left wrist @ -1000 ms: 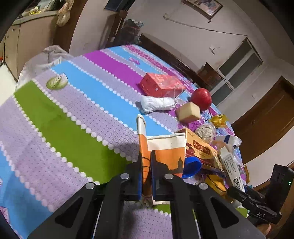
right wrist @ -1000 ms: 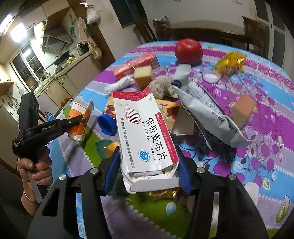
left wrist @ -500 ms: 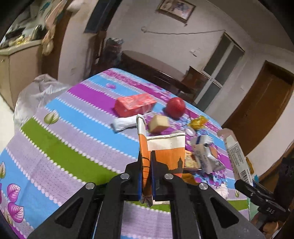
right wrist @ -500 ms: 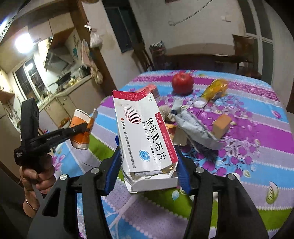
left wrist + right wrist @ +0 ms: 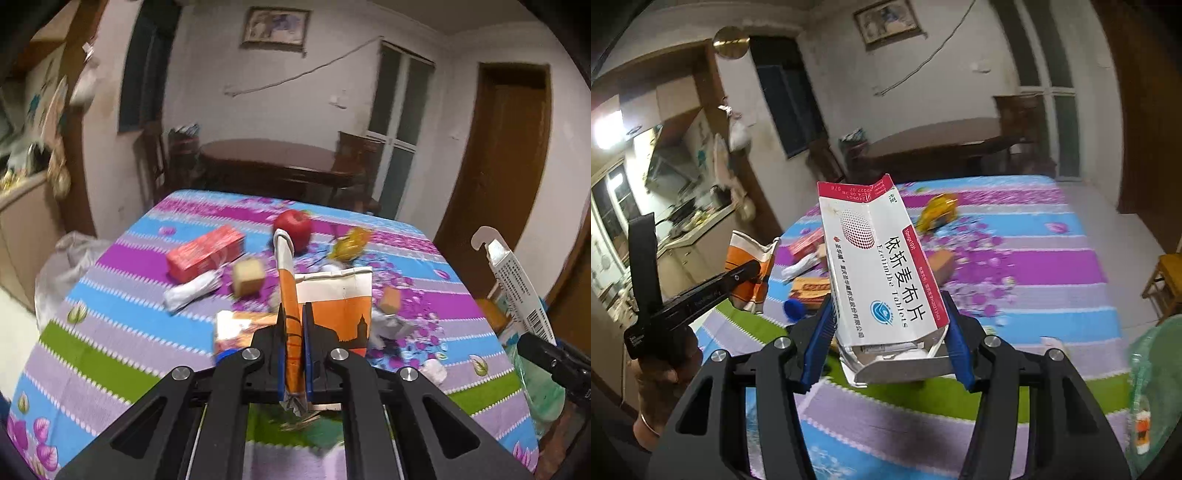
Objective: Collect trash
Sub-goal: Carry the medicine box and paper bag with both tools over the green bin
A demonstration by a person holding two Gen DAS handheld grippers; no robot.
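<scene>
Left tool (image 5: 294, 354) pinched on flattened orange-white paper cup (image 5: 332, 302), frame ctr; right tool (image 5: 888, 341) clamped on creased white-red cardboard tablet box (image 5: 879, 266), above striped cloth-covered counter (image 5: 1052, 266).

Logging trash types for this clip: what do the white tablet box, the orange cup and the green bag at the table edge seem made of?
White tablet box: thin glossy printed cardboard, creased, end flap torn open. Orange cup: likely coated paper, crushed flat with sharp folds. Green bag: apparently thin translucent plastic film, crinkled, contents showing through.
</scene>
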